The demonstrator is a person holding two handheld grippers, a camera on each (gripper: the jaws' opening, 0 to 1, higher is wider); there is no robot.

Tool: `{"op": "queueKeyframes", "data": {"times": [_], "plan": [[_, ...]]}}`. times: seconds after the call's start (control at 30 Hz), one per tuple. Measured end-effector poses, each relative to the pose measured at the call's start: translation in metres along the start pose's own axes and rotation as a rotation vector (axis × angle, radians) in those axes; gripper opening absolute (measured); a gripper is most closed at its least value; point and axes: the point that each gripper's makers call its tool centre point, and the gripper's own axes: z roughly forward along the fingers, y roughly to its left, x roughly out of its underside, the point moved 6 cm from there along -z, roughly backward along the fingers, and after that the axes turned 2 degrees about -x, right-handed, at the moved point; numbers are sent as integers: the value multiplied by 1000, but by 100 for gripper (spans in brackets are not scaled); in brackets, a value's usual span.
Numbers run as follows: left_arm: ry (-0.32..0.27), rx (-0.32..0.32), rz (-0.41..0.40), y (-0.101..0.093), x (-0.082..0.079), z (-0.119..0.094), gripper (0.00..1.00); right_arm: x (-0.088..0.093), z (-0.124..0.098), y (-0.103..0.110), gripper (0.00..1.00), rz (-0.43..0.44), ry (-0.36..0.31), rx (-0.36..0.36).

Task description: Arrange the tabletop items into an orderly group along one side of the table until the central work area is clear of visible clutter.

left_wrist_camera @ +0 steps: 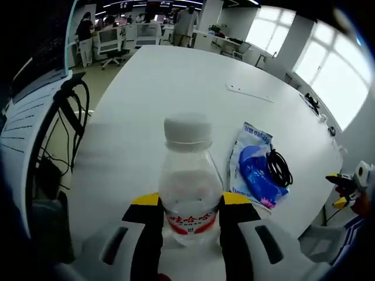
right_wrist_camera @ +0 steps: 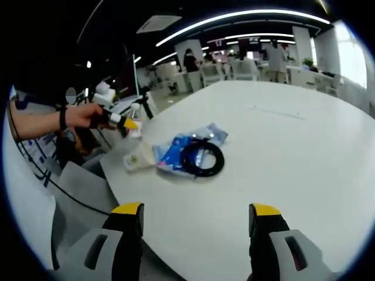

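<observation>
A clear water bottle (left_wrist_camera: 187,181) with a white cap and a red label stands on the white table (left_wrist_camera: 146,105), and my left gripper (left_wrist_camera: 190,202) is shut on its lower body. Just right of it lies a blue-and-white packet (left_wrist_camera: 253,167) with a black coiled cable (left_wrist_camera: 279,167) on top. My right gripper (left_wrist_camera: 337,189) shows small at the table's right edge. In the right gripper view my right gripper (right_wrist_camera: 196,213) is open with bare table (right_wrist_camera: 281,158) between its jaws. Beyond it lie the packet (right_wrist_camera: 170,153) and the cable coil (right_wrist_camera: 202,158), with a hand holding the left gripper (right_wrist_camera: 126,124) behind them.
A flat white strip (left_wrist_camera: 249,92) lies farther out on the table. A black stand with cables (left_wrist_camera: 70,111) and a grey chair (right_wrist_camera: 76,187) are off the table's edge. A small pale object (right_wrist_camera: 133,159) sits by the packet's end. Desks and people fill the background.
</observation>
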Motion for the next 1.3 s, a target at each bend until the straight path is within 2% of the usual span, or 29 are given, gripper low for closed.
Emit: {"op": "queueKeyframes", "data": {"times": [0.2,0.67,0.9,0.97,1.1,1.2,1.3], "plan": [[-12,-10,-6,-1,7,-7,35,-1,3,0,74,-7,2,-13],[-35,-34,-1,10,13,-3,35,-3,5,1,74,-29,13,-35],[-62,-56,27,10,21,-6,35,-14,-8,10,77,-61,-3,-32],[-73,-61,33,10,23,-7,35,-13,-5,8,79,-68,-9,-30],[-94,-70,52,6,28,-11,35,-17,-17,16,82,-107,-6,-24],[-111,-78,70,0,31,-15,35,-20,-22,16,85,-103,-29,-19],[-115,-83,80,4,25,-9,35,-26,-26,16,85,-96,-68,-6]]}}
